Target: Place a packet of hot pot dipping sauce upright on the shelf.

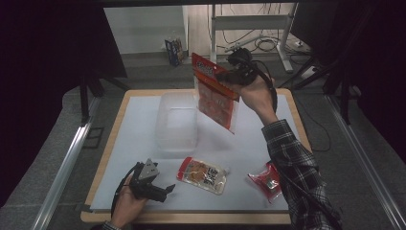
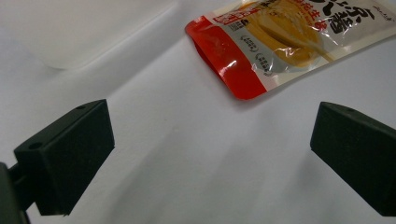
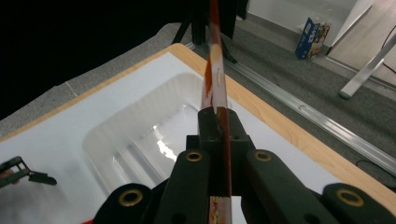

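Observation:
A large red-topped snack bag [image 1: 215,93] hangs in the air above the table's far middle, held by its top edge. My right gripper [image 1: 230,75] is shut on that edge; in the right gripper view the bag's thin edge [image 3: 215,70] runs up from between the closed jaws. A clear plastic tub [image 1: 176,122] sits under and left of the bag, its hollow [image 3: 144,135] below the jaws. My left gripper [image 1: 165,190] rests near the front edge, open, with nothing between its fingers [image 2: 70,154]. A flat orange snack pouch [image 1: 202,175] lies just right of it, also [image 2: 285,42].
A small red packet [image 1: 265,179] lies at the front right beside the plaid sleeve [image 1: 297,177]. The white mat [image 1: 139,143] covers a wooden table [image 1: 103,163]. A small box [image 1: 174,50] and desk legs stand on the floor beyond.

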Motion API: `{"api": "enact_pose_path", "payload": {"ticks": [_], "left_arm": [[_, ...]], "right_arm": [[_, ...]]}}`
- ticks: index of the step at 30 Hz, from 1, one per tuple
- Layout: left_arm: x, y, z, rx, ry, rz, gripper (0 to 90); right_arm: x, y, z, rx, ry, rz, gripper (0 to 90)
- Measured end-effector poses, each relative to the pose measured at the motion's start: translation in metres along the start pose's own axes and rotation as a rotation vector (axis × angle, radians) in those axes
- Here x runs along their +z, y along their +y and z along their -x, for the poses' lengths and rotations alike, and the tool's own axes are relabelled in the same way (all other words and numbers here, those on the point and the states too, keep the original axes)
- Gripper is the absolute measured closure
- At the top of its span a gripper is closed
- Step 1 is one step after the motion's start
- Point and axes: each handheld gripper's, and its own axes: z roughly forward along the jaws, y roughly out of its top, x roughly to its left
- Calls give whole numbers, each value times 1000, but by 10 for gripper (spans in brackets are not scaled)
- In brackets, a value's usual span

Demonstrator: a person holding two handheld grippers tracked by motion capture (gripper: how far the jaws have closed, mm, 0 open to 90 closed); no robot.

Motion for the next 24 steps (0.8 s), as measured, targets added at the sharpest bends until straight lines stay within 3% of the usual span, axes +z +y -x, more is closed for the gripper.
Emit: {"api": "enact_pose_path", "payload": {"ticks": [11, 24], "left_arm": [[1, 0, 1, 3, -4, -3, 0], [1, 0, 2, 10, -10, -4, 0]], "right_arm": [[19, 30, -14, 18, 20, 34, 890], [69, 47, -27, 73, 27, 41, 890]]}}
